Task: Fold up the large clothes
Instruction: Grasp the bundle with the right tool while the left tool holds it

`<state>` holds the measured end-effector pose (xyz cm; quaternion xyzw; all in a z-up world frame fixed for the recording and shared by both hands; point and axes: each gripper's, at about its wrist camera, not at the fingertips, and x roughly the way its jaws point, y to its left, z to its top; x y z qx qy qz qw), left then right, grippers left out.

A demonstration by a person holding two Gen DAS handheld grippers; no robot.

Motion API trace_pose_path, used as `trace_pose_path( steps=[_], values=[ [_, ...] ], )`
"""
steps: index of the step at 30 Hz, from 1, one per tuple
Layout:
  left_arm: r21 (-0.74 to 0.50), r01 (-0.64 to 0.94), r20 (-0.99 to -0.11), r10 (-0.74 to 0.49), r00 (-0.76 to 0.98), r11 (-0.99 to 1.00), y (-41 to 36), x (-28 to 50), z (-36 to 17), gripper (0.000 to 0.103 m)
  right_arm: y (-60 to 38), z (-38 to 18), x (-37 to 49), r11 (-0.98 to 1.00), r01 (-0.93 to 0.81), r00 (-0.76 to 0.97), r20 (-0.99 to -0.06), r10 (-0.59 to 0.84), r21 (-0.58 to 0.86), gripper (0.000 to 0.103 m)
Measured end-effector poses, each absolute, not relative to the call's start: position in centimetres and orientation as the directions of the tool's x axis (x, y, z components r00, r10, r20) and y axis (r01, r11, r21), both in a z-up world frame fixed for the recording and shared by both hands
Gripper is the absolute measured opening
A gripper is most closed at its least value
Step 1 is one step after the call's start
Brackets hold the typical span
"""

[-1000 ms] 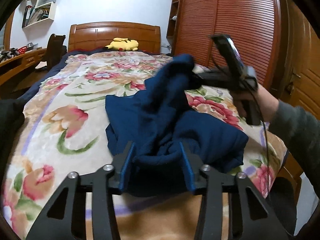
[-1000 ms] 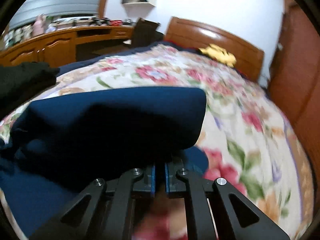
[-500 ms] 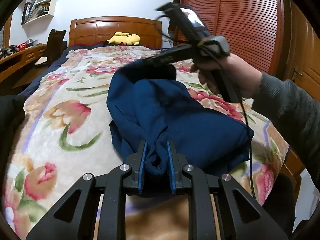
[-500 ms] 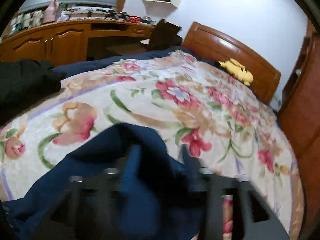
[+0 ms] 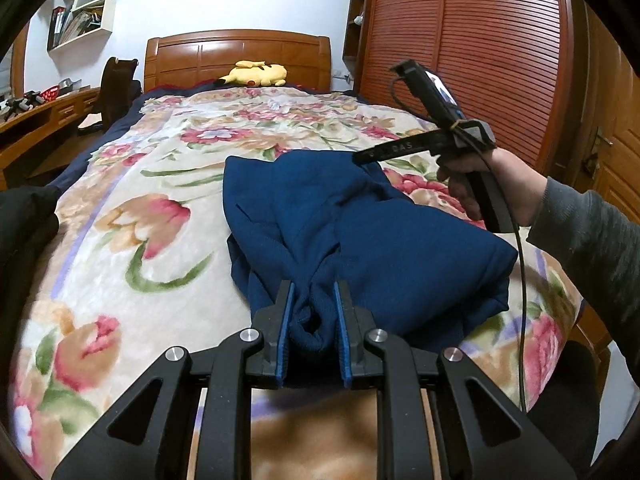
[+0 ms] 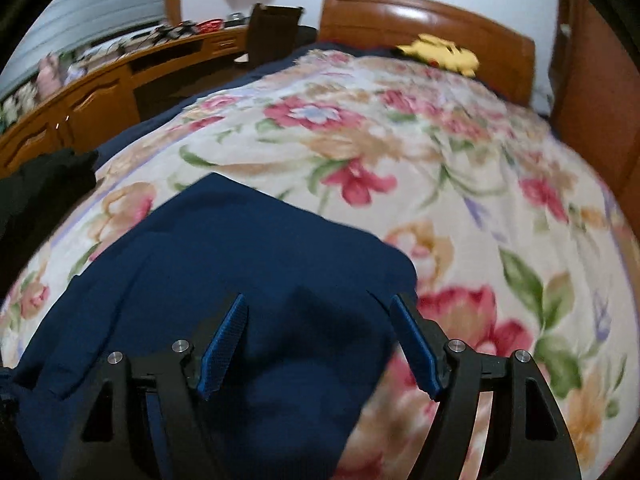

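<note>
Navy garment (image 5: 384,248) in left jaws; right jaws wide.

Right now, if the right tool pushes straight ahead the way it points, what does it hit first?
Most likely the blue garment: the open right tool has only that fabric between and just ahead of its fingers. Past its far edge lies the floral blanket. Height above the cloth is unclear, so contact may be near-immediate.

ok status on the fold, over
Left hand-held gripper shut on navy garment. Right hand-held gripper open above it. Garment bunched on floral bedspread.
</note>
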<state>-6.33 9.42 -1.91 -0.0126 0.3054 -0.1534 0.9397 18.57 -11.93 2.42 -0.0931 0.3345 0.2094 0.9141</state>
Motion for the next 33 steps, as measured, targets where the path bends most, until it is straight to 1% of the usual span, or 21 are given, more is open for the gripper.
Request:
trace_pose_path(
  steps=[5,8,10,11,13,14,15,16,17,18,21,22,23,26,28,31,32,33],
  values=[
    [-0.119,0.28,-0.57,-0.296,0.766,0.953,9.5,-6.2,-2.0,0.021,-13.7,1.4,19.5,0.914,-0.404,0.663,-0.675,0.324,0.041,0.076],
    [-0.126,0.281,-0.57,-0.301,0.765,0.951,9.6,-6.1,-2.0,0.021,-14.2,-0.3,20.8,0.923,-0.373,0.599,-0.735,0.318,0.094,0.076],
    [-0.124,0.281,-0.57,-0.301,0.764,0.951,9.6,-6.1,-2.0,0.021,-14.2,-1.0,21.3,0.92,-0.369,0.574,-0.746,0.338,0.133,0.076],
    [-0.126,0.282,-0.571,-0.302,0.764,0.951,9.6,-6.1,-2.0,0.021,-14.2,-1.0,21.5,0.917,-0.372,0.572,-0.743,0.347,0.142,0.071],
    [-0.126,0.285,-0.576,-0.304,0.758,0.95,9.7,-6.0,-2.0,0.021,-13.9,-0.7,21.6,0.905,-0.394,0.575,-0.725,0.378,0.159,0.054],
    [-0.128,0.286,-0.577,-0.306,0.757,0.95,9.7,-6.0,-2.0,0.021,-13.7,-0.5,21.7,0.907,-0.397,0.587,-0.72,0.37,0.142,0.036],
    [-0.129,0.286,-0.578,-0.306,0.757,0.95,9.7,-6.0,-2.0,0.021,-13.3,-0.3,21.7,0.913,-0.394,0.602,-0.72,0.345,0.107,0.023],
    [-0.126,0.284,-0.579,-0.303,0.757,0.95,9.7,-6.0,-2.0,0.021,-12.9,-0.1,21.7,0.915,-0.395,0.614,-0.718,0.328,0.081,0.013],
    [-0.123,0.282,-0.579,-0.3,0.758,0.951,9.7,-6.0,-2.0,0.021,-12.6,0.0,21.8,0.912,-0.404,0.623,-0.71,0.328,0.066,0.009],
    [-0.123,0.28,-0.579,-0.298,0.759,0.952,9.7,-6.0,-2.0,0.021,-12.3,0.2,21.7,0.91,-0.412,0.637,-0.699,0.325,0.047,0.007],
    [-0.123,0.271,-0.58,-0.29,0.761,0.955,9.7,-5.9,-2.1,0.021,-11.6,0.9,20.9,0.912,-0.411,0.711,-0.628,0.316,-0.006,0.004],
    [-0.123,0.266,-0.579,-0.287,0.763,0.956,9.7,-5.9,-2.1,0.021,-11.6,1.3,20.4,0.915,-0.402,0.739,-0.593,0.321,-0.007,0.004],
    [-0.124,0.264,-0.578,-0.286,0.764,0.957,9.7,-5.9,-2.1,0.021,-11.5,1.3,20.3,0.916,-0.401,0.747,-0.578,0.327,0.0,0.004],
    [-0.118,0.267,-0.578,-0.285,0.765,0.956,9.4,-6.3,-2.1,0.021,-11.3,-0.1,20.8,0.916,-0.401,0.721,-0.619,0.312,-0.006,0.004],
    [-0.098,0.263,-0.579,-0.271,0.769,0.96,9.2,-6.6,-2.1,0.024,-11.7,-0.9,20.9,0.914,-0.406,0.708,-0.631,0.318,0.004,0.005],
    [-0.107,0.255,-0.58,-0.269,0.769,0.961,9.5,-6.8,-2.1,0.028,-12.4,-1.2,20.9,0.912,-0.409,0.694,-0.636,0.337,0.036,0.007],
    [-0.108,0.252,-0.58,-0.267,0.77,0.962,9.6,-6.8,-2.0,0.03,-12.5,-1.3,21.0,0.912,-0.408,0.691,-0.64,0.337,0.04,0.013],
    [-0.107,0.248,-0.578,-0.263,0.772,0.963,9.7,-7.0,-1.8,0.031,-12.5,-1.4,21.1,0.913,-0.406,0.686,-0.645,0.336,0.042,0.016]
  ],
)
